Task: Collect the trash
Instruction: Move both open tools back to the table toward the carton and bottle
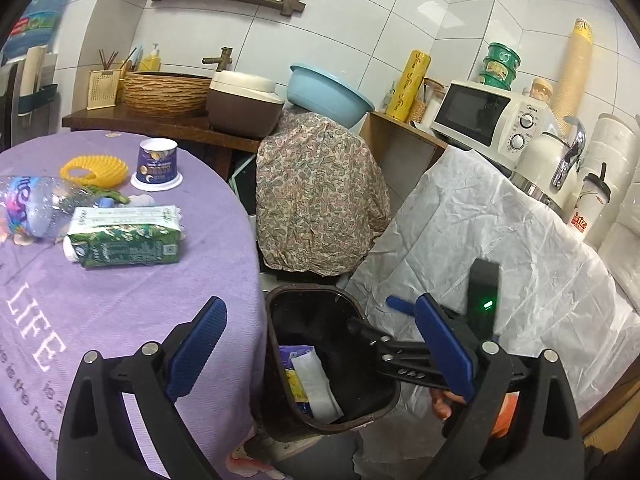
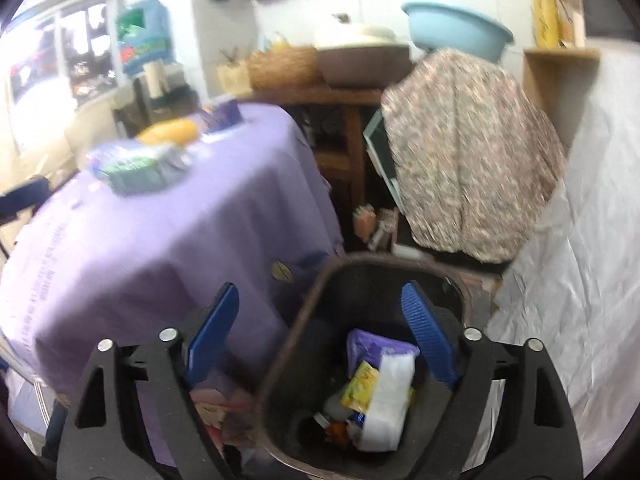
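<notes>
— On the purple tablecloth (image 1: 120, 300), what reads?
— "LIFE"; smaller lines are cut off. The green carton's (image 1: 124, 240) print is too small.
— Grippers?
— Left gripper (image 1: 320, 344) and right gripper (image 2: 320, 336) both gape, empty. Wrappers (image 2: 380, 384) lie blurred in the black bin (image 2: 280, 360).

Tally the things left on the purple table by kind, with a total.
Clear plastic bottle: 1
Green drink carton: 1
Purple cup: 1
Yellow ring-shaped item: 1
Total: 4
</notes>
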Available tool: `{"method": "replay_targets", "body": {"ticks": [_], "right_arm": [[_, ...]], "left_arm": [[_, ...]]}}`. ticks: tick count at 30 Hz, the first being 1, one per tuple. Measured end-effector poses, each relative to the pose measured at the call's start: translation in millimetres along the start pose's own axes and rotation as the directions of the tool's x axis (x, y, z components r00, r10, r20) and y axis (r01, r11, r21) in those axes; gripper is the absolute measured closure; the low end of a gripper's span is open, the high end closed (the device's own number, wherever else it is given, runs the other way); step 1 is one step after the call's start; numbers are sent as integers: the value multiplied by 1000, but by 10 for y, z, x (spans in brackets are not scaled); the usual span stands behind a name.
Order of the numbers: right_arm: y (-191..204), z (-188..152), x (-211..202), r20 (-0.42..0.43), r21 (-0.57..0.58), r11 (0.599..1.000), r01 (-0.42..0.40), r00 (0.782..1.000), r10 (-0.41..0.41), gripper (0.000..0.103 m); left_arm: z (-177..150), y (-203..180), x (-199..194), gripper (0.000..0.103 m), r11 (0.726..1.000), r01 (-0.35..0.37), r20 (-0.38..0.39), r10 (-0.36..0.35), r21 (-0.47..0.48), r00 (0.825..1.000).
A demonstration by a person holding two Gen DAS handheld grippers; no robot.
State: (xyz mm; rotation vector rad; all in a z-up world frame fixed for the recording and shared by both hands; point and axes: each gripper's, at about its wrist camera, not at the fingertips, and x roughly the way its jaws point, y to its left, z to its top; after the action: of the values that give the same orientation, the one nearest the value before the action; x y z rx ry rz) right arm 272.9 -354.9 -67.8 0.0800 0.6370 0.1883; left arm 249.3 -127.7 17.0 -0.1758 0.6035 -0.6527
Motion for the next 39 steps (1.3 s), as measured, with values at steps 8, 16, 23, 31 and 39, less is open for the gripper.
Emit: {"method": "replay_targets", "body": {"ticks": [8, 16, 23, 31, 39], "right_arm": [[611, 457, -108, 24, -160, 970, -183, 982, 189, 12], [1428, 879, 184, -46, -323, 887, -329, 942, 333, 9], [2028, 1220, 630, -134, -481, 803, -351, 935, 329, 9], [2304, 1419, 1241, -316, -548, 716, -432, 900, 301, 9], [2398, 1256, 1586, -422, -676, 605, -420, 894, 149, 18]], "left_arm": [[66, 389, -284, 6, 998, -68, 17, 68, -3, 998], [72, 878, -663, 5, 979, -202, 54, 201, 9, 978], [6, 1434, -995, 5, 946, -324, 67, 323, 2, 944], [-42, 1885, -1124, 5, 934, -349, 43, 353, -81, 935], [-9, 2067, -993, 5, 927, -365, 2, 366, -87, 930]]}}
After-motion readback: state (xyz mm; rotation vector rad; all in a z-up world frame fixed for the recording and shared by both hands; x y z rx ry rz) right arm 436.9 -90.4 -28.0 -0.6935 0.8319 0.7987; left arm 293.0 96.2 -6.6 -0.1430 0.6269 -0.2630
